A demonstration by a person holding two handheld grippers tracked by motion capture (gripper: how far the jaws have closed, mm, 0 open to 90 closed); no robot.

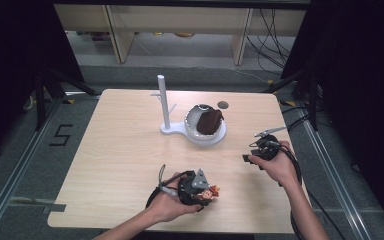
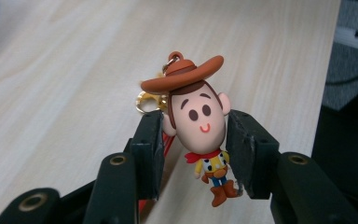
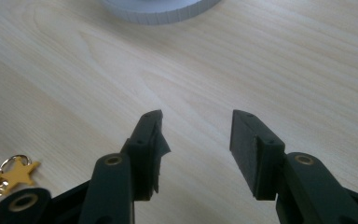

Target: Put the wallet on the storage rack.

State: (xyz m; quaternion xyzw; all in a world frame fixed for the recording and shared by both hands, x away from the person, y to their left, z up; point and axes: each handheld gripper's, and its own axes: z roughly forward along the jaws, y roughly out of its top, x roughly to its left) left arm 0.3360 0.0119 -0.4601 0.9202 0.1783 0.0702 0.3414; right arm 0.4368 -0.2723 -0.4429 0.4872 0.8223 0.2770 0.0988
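Wooden table (image 1: 115,150) bare across left and centre frame | left gripper (image 2: 196,140) near bottom edge, jaws pinching cowboy keychain (image 2: 200,123) by its head | right gripper (image 3: 196,140) lower right, jaws spread, empty

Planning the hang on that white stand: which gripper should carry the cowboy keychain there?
Left. The left gripper already clamps the cowboy keychain by its head; the right gripper is open and empty, though nearer the white stand.

The cowboy toy (image 2: 200,126) has a brown hat and a red scarf. The desk (image 2: 74,70) is light wood. The star (image 3: 17,171) is gold.
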